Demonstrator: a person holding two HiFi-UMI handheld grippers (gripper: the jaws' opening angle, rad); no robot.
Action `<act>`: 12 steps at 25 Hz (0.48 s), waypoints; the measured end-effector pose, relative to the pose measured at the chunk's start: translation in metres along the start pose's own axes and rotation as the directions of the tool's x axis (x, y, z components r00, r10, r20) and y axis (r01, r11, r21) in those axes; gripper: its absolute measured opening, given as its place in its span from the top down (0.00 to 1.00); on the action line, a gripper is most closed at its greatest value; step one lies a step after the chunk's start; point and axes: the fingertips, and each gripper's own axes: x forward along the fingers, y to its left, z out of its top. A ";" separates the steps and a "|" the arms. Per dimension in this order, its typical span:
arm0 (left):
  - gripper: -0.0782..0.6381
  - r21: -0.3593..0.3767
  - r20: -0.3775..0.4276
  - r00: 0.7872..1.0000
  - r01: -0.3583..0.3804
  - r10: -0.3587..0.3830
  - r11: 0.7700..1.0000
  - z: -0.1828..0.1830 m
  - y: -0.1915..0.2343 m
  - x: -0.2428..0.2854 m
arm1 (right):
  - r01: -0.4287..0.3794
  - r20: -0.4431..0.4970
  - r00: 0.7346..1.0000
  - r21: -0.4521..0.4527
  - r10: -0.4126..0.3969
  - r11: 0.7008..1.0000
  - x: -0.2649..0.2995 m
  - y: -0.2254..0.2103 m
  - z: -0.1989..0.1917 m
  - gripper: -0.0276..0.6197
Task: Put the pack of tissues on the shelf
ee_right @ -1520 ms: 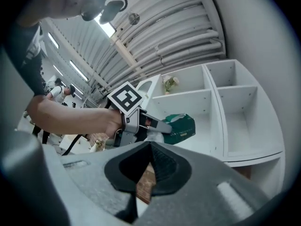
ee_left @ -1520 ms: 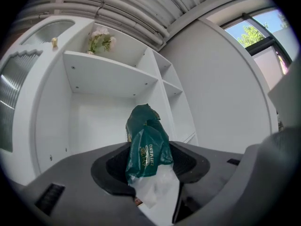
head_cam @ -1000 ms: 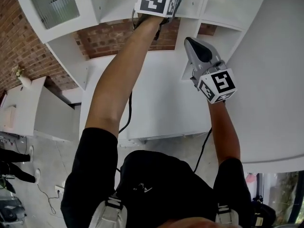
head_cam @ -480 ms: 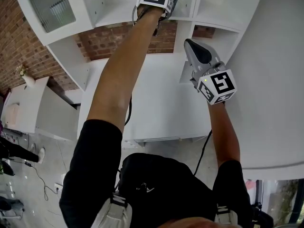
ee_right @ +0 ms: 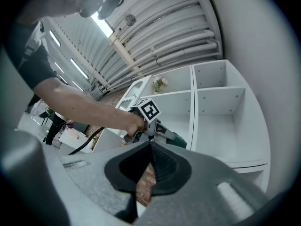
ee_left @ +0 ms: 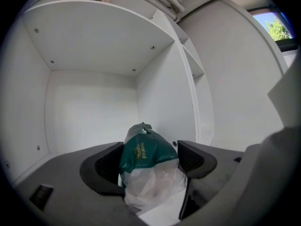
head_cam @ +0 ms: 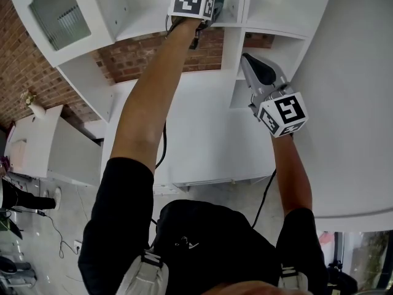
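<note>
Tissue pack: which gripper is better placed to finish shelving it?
Left. The left gripper is inside the shelf compartment with the tissue pack between its jaws, which have just been opening. The right gripper is shut, empty, back from the shelf.

Bright, even daylight on white shelf [head_cam: 153,17]; shadows soft and pale. Head view sharp, lines bent at edges. Both gripper views: strong fisheye bend, black corners, near foreground slightly soft. Window [ee_left: 277,27] overexposed. Ceiling lamp [ee_right: 104,22] glares.
</note>
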 end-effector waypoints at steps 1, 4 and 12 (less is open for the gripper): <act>0.38 -0.002 0.029 1.000 0.006 -0.006 1.000 0.003 0.000 -0.002 | 0.000 -0.001 1.000 0.001 0.000 1.000 0.000 -0.001 -0.002 0.95; 0.28 0.019 0.109 0.994 0.019 -0.021 1.000 0.011 -0.001 -0.010 | 0.000 -0.004 1.000 0.007 0.000 1.000 0.002 -0.002 -0.007 0.95; 0.21 0.159 0.270 0.962 0.001 -0.045 0.987 0.027 -0.015 -0.054 | 0.000 0.013 1.000 0.023 -0.001 1.000 0.008 0.002 -0.008 0.95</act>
